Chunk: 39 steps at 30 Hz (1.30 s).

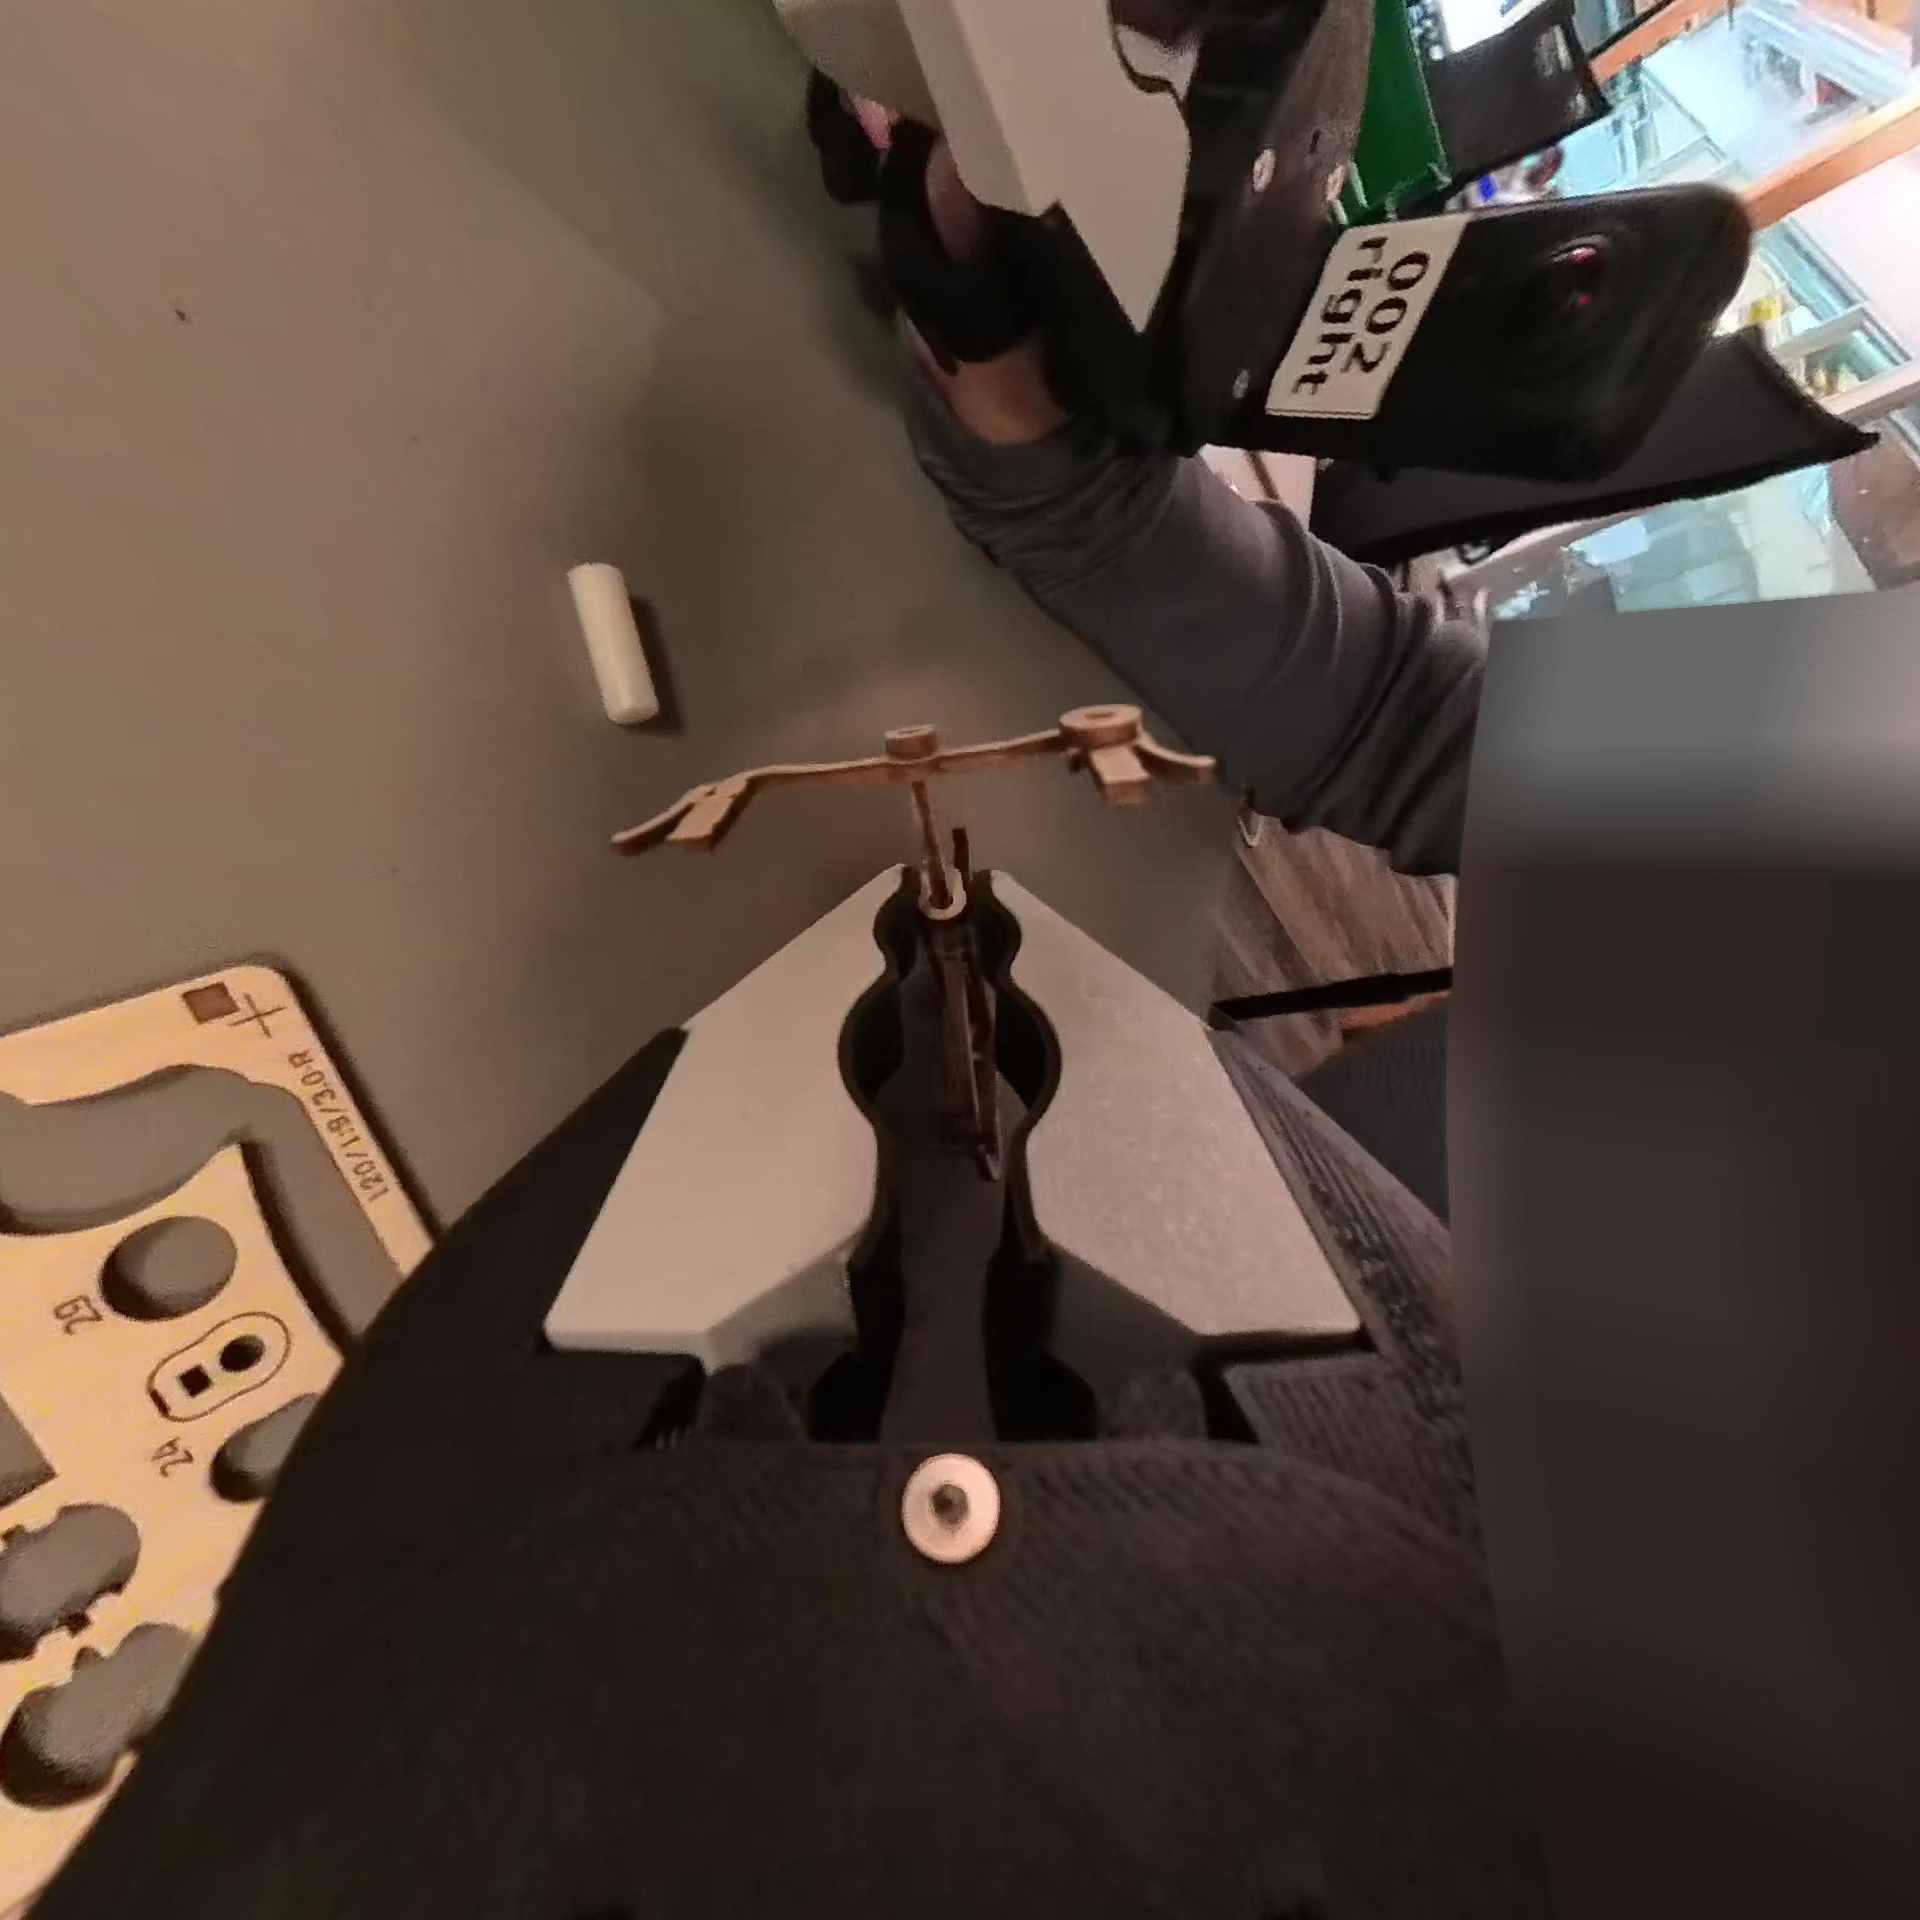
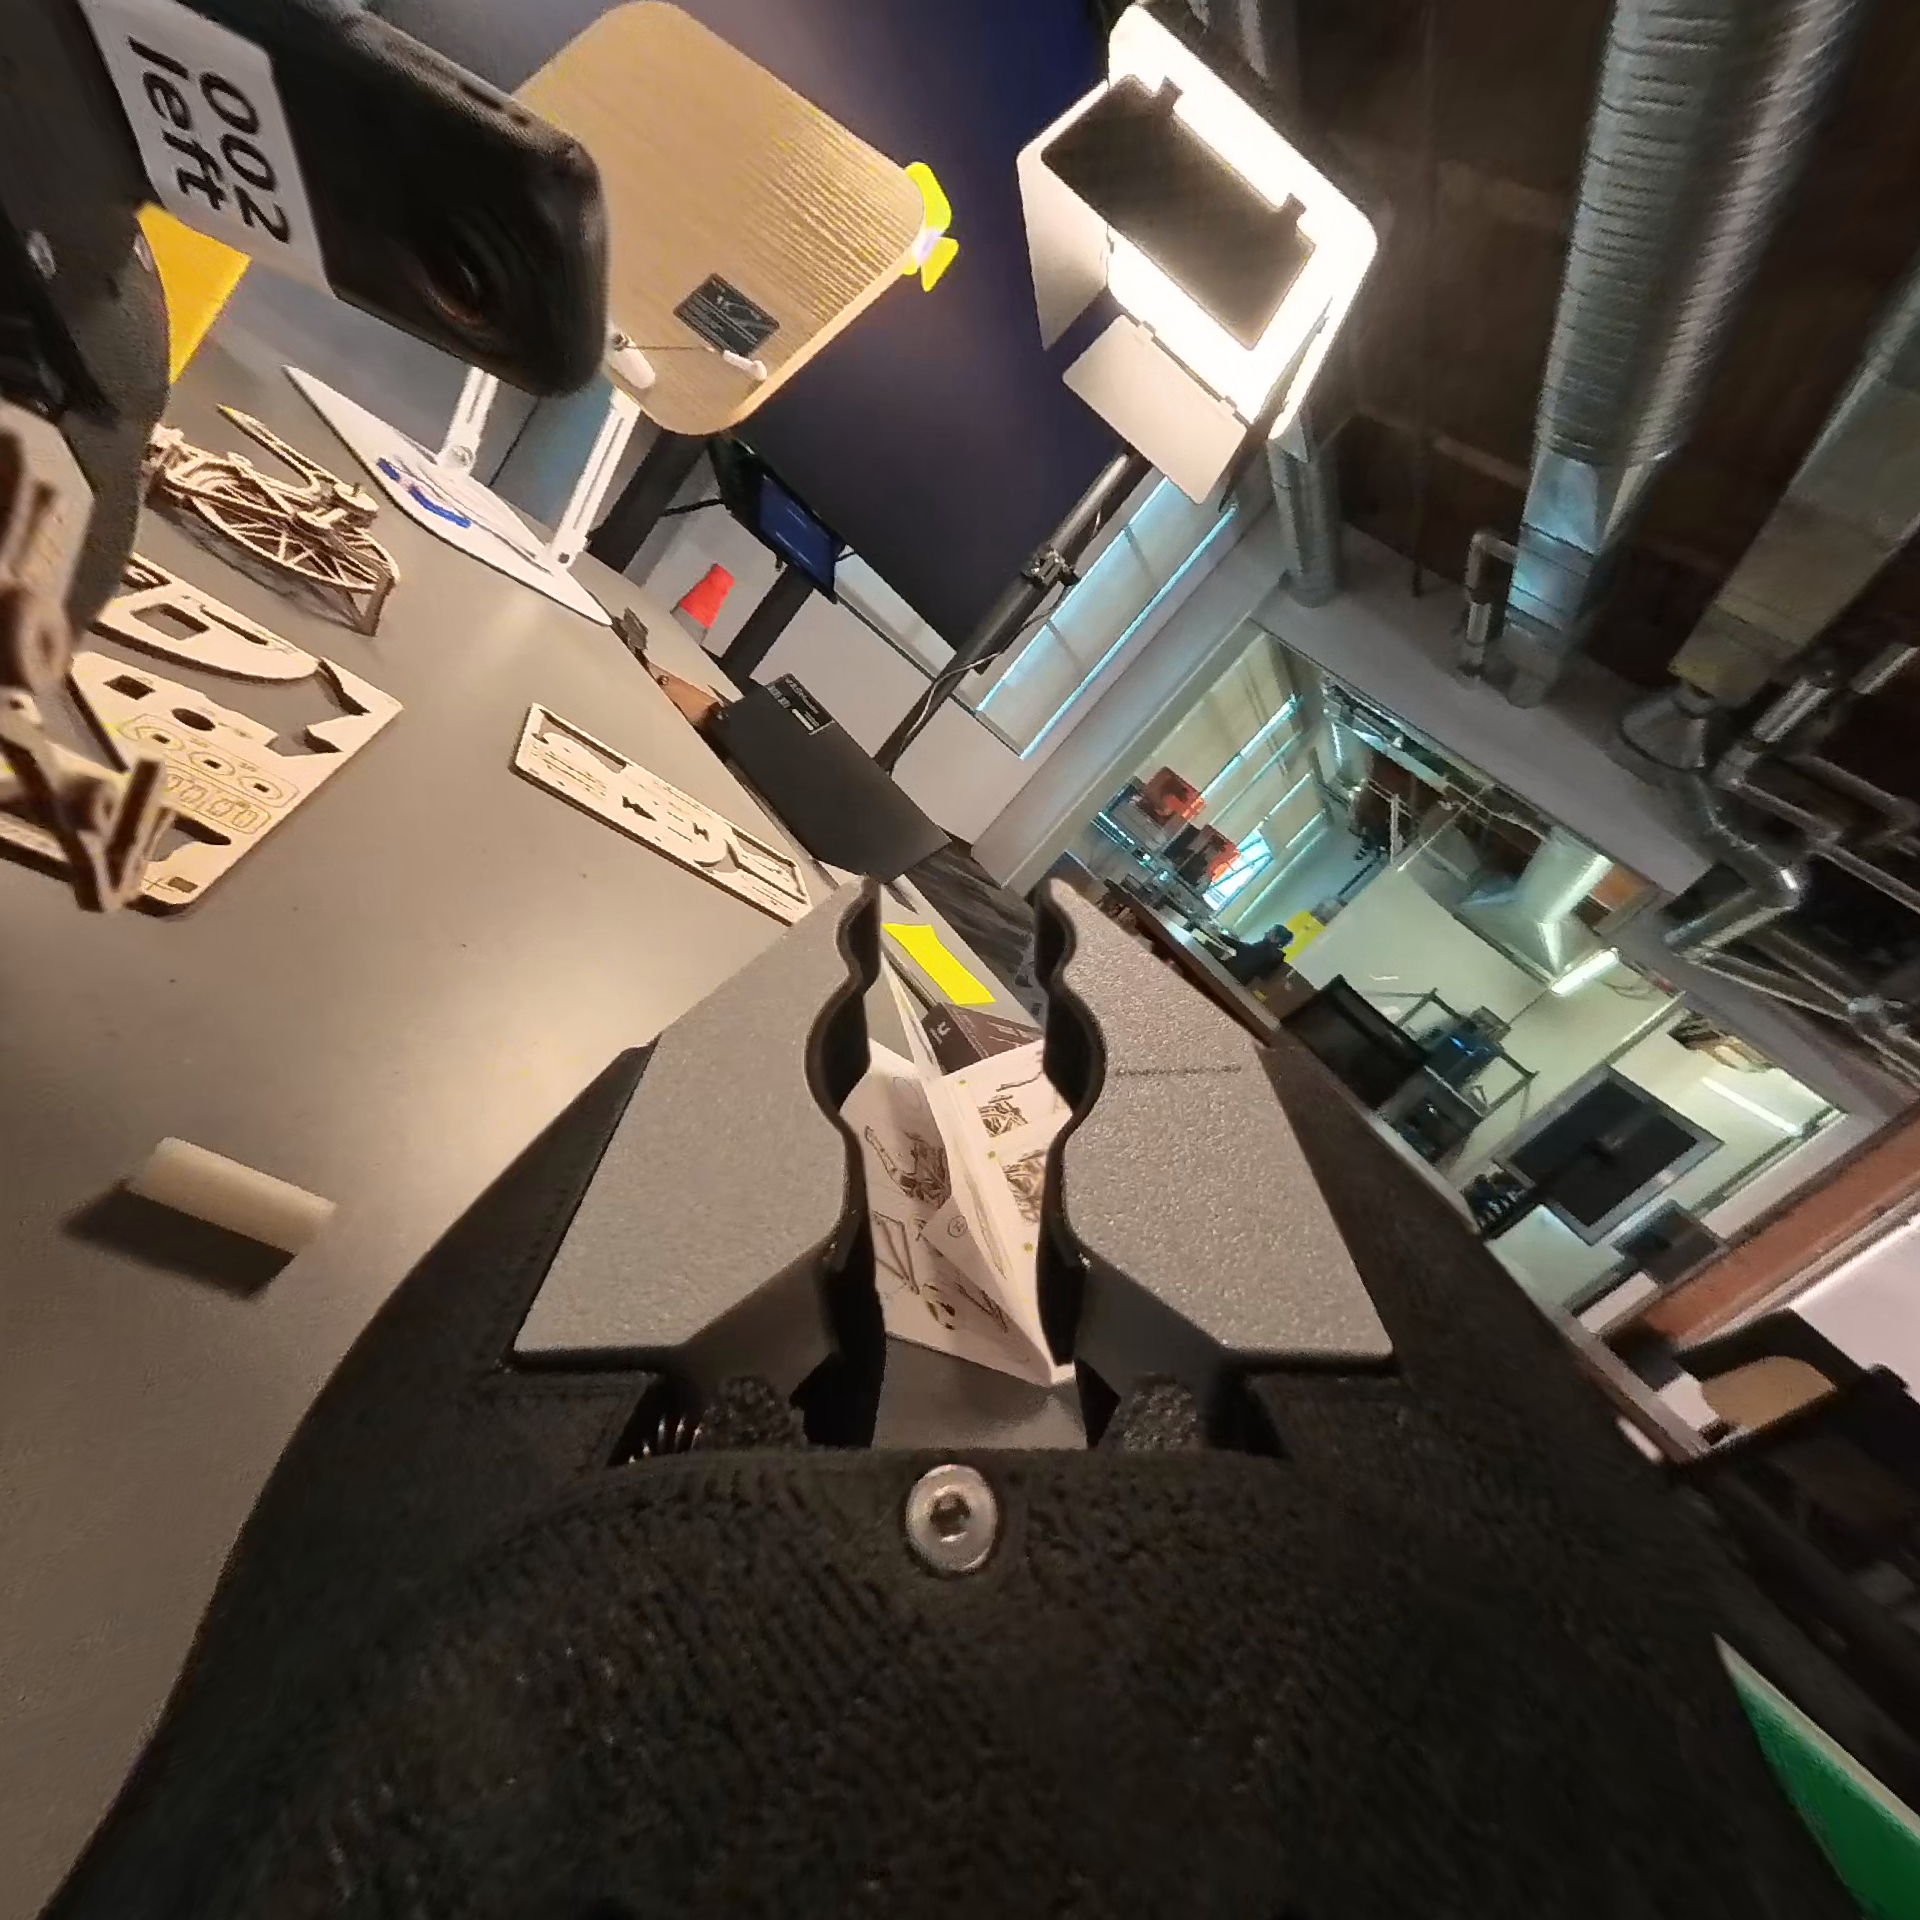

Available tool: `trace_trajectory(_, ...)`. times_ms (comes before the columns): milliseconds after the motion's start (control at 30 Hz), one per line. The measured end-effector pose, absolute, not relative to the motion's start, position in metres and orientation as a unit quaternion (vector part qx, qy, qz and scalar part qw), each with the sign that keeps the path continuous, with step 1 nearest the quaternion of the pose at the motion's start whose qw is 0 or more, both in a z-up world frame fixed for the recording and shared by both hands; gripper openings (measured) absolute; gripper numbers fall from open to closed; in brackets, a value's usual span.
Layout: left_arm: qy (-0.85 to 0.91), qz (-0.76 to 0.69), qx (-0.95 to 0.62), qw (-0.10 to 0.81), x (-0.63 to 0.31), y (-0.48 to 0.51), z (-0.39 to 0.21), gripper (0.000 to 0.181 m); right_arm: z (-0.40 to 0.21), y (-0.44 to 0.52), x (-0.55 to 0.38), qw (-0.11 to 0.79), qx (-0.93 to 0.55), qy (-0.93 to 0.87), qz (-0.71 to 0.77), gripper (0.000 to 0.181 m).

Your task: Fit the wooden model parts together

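Left gripper [image 1: 948, 894] clamped on one wooden handlebar piece [image 1: 914, 774], right gripper [image 2: 951, 899] parted, one white cylinder [image 1: 613, 642]

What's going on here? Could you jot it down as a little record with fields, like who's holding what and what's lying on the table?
Left gripper: shut on wooden handlebar assembly, held above the table
Right gripper: open, holding nothing
Table: grey, matte
White cylinder: lying on the table, apart from both grippers
Cut-out wooden sheets: flat on the table, several parts already removed
Wheeled wooden model: partly built, resting on the table's far side
Instruction leaflet: folded open, seen between the right gripper's fingers
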<state>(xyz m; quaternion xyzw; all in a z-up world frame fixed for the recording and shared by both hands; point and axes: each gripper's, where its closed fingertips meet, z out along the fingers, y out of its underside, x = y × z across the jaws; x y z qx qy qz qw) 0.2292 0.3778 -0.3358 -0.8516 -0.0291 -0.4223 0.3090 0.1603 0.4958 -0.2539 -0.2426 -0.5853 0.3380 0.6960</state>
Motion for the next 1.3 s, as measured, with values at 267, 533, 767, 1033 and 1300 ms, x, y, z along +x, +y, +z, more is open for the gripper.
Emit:
trace_trajectory(267, -0.025, -0.373, -0.807, 0.457, 0.212, 0.388, -0.303, 0.009, -0.240, 0.467, 0.175, 0.602, -0.256, -0.555, 0.514, 0.036)
trace_trajectory(533, 0.038, -0.240, -0.687, 0.685, 0.192, 0.381, -0.239, 0.008, -0.256, 0.376, 0.192, 0.290, -0.227, -0.605, 0.705, 0.052)
trace_trajectory(767, 0.060, -0.223, -0.658, 0.716, 0.197, 0.375, -0.230, 0.009, -0.258, 0.367, 0.199, 0.210, -0.217, -0.605, 0.737, 0.010)
trace_trajectory(1033, 0.057, -0.207, -0.647, 0.731, 0.199, 0.376, -0.230, 0.028, -0.257, 0.369, 0.197, 0.169, -0.233, -0.591, 0.754, 0.007)
trace_trajectory(1300, 0.035, -0.227, -0.588, 0.775, 0.194, 0.365, -0.214, 0.023, -0.255, 0.374, 0.195, 0.162, -0.241, -0.576, 0.764, 0.007)
